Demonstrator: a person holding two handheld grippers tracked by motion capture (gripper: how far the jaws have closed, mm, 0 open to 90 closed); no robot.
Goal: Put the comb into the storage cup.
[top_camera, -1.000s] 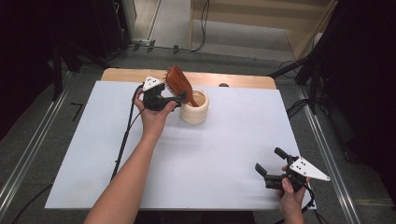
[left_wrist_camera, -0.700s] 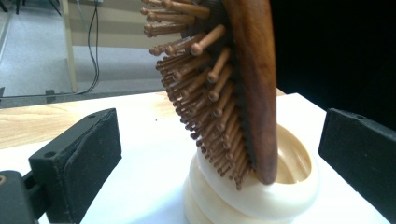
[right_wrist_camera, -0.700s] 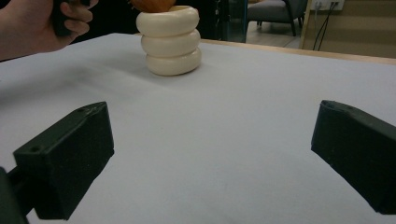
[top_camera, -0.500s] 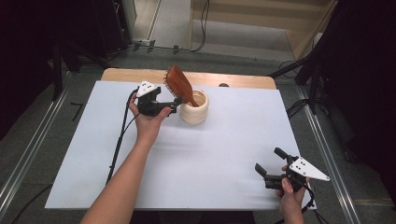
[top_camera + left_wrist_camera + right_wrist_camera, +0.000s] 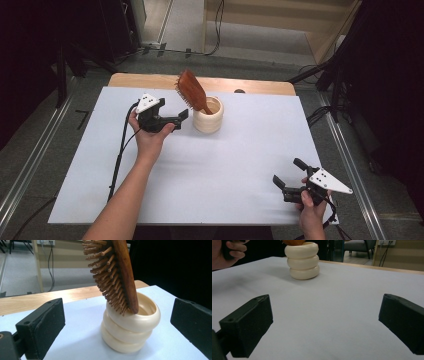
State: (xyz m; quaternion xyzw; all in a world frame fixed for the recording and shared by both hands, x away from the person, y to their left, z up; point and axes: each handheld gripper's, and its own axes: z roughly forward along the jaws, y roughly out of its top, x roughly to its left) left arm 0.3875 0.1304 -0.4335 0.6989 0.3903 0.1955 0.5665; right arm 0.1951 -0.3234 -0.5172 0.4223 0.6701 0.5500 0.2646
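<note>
The white-covered wooden tabletop [image 5: 210, 170] carries a cream holder shaped like three stacked rings [image 5: 208, 115] near the middle of its far edge. A brown wooden hairbrush [image 5: 192, 90] stands handle-down in the holder, its bristled head leaning over the rim toward the left edge. The left gripper [image 5: 181, 117] sits just beside the holder with its jaws spread and empty, and the right gripper [image 5: 289, 173] rests near the front right corner, jaws likewise apart.

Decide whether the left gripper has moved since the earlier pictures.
Yes. The left gripper has drawn back leftward from the cream holder, which stays put with the hairbrush in it.
</note>
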